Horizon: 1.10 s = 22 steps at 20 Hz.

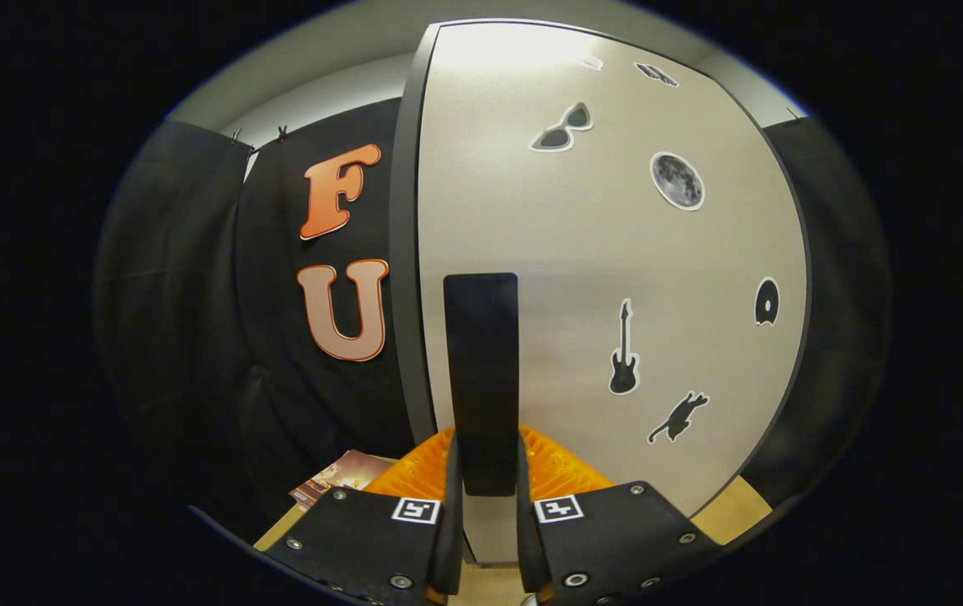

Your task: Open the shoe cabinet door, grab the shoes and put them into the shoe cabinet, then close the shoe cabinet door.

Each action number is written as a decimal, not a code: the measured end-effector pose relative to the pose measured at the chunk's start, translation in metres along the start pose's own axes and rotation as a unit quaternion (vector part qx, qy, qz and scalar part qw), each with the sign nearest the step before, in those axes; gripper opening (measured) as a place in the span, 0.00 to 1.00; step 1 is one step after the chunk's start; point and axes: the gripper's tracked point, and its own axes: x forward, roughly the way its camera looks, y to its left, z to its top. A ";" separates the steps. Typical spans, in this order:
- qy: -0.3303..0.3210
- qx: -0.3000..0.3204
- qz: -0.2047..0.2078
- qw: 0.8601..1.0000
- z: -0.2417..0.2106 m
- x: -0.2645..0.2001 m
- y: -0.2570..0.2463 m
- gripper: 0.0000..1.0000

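The tall shoe cabinet door (608, 252), a pale grey flat panel with a dark edge strip, stands closed straight ahead of the gripper (486, 505), so whatever the cabinet holds is hidden behind it. A long black rectangular handle (481, 370) runs upright down the door near its left edge. The fingers (450, 513) sit one on each side of the handle's lower end, close against it and apparently clamped on it (the actual contact is hard to make out at this angle). The gripper points level at the door, with its fingers side by side.

Stickers dot the door to the right of the handle: a black guitar sticker (624, 349), a black cat sticker (678, 417), a round grey moon sticker (677, 180) and a sunglasses sticker (562, 129). Just behind the fingers, at the foot of the handle, an orange ribbed surface (414, 471) shows. Left of the handle, low down, a brown printed booklet (338, 478) lies on the light wooden worktop (730, 509).
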 end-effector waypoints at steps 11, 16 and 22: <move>-0.008 0.017 0.026 0.999 -0.005 -0.042 -0.010 0.20; -0.027 0.009 0.012 1.000 -0.006 -0.069 -0.022 0.20; -0.024 0.018 0.020 0.999 -0.009 -0.092 -0.040 0.20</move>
